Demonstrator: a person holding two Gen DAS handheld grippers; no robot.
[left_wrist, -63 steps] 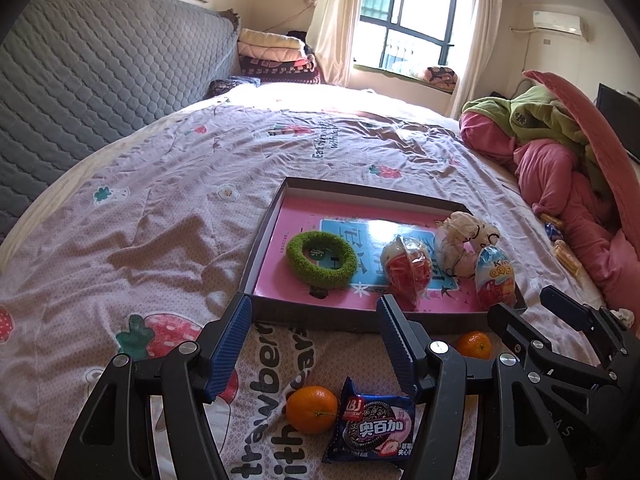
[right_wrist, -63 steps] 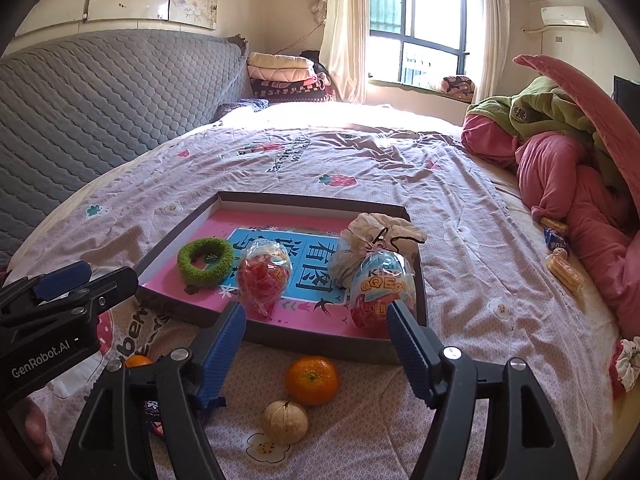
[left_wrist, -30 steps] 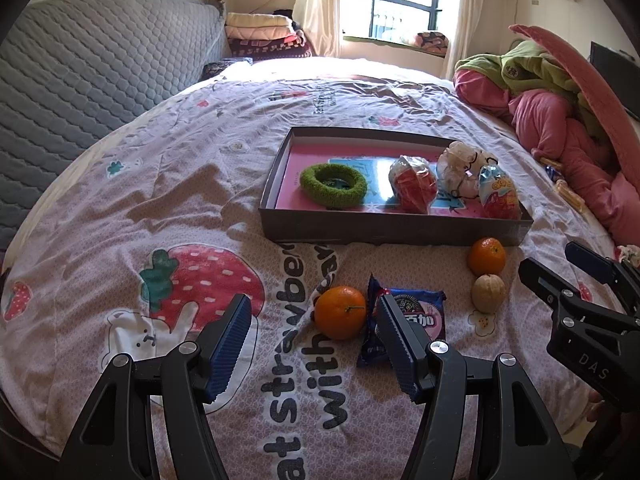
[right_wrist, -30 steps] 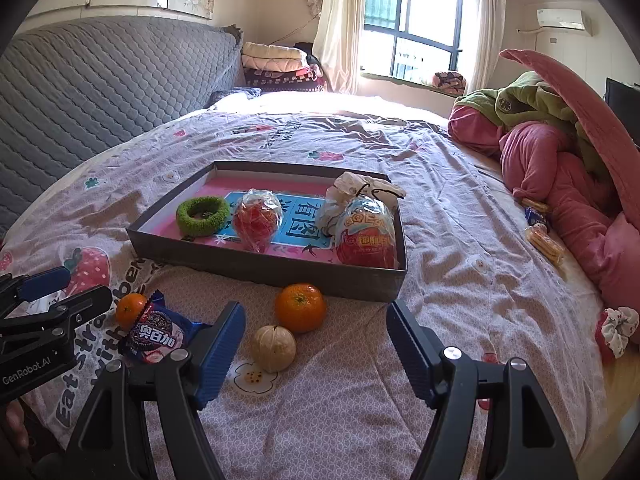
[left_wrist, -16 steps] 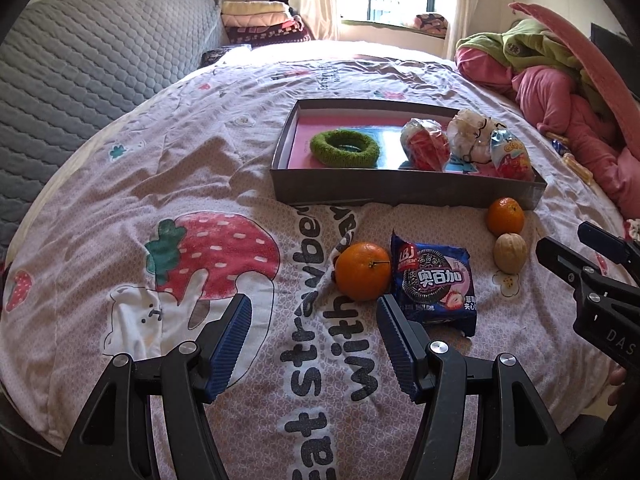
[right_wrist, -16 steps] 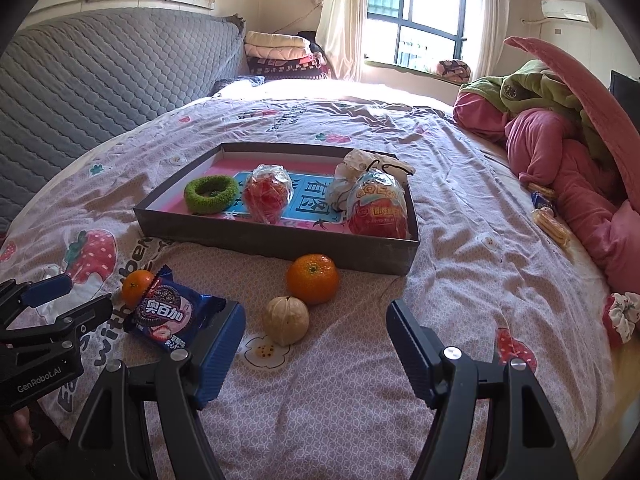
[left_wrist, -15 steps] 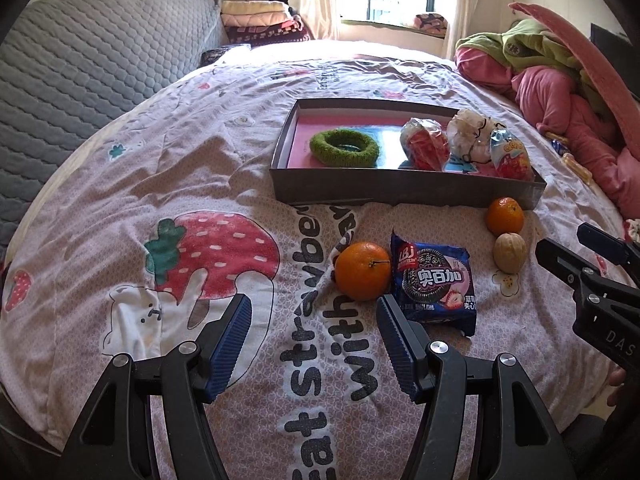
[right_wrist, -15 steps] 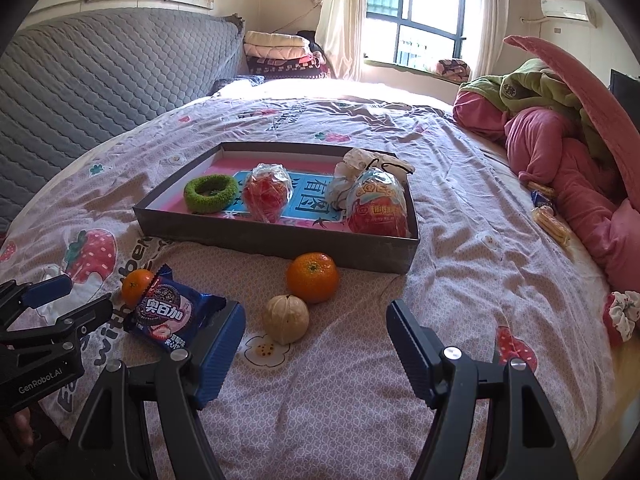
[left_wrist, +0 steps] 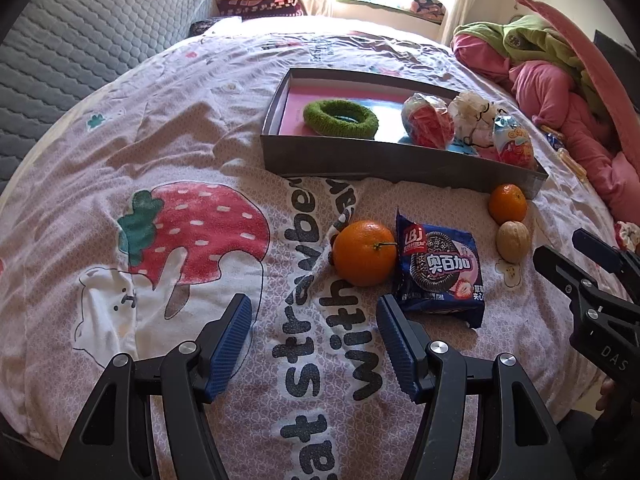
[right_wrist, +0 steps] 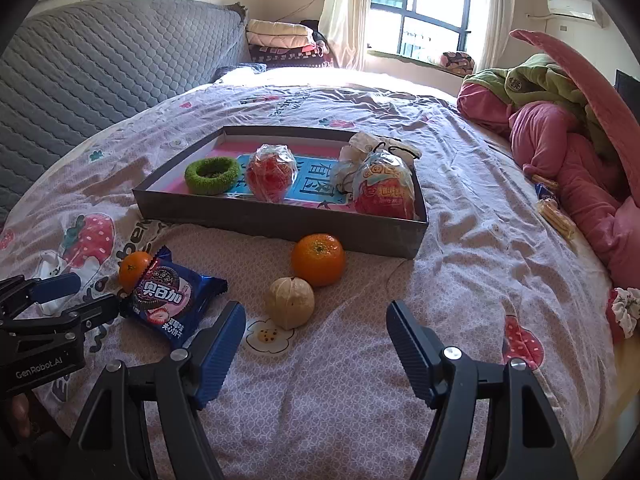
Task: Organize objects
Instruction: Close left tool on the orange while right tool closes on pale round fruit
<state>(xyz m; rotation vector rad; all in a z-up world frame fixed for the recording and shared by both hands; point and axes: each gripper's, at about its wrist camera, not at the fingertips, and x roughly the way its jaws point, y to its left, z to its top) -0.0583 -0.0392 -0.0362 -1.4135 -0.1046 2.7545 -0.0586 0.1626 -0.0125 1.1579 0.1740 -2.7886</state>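
Both claws gaping and empty, left claw (left_wrist: 314,328) now lower, nearer orange (left_wrist: 365,253), biscuit packet (left_wrist: 440,270).

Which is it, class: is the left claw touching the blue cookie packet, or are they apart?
Apart. In the left wrist view the left claw is open, and bedsheet shows between its right fingertip and the blue cookie packet.

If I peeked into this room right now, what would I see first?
Probably the gray box in the middle of the bed, holding a fuzzy green ring and some shiny wrapped treats. In front of it on the strawberry bedsheet lie two oranges, a pale peeled fruit and a blue cookie packet. Two open grippers with blue fingers poke in from below.
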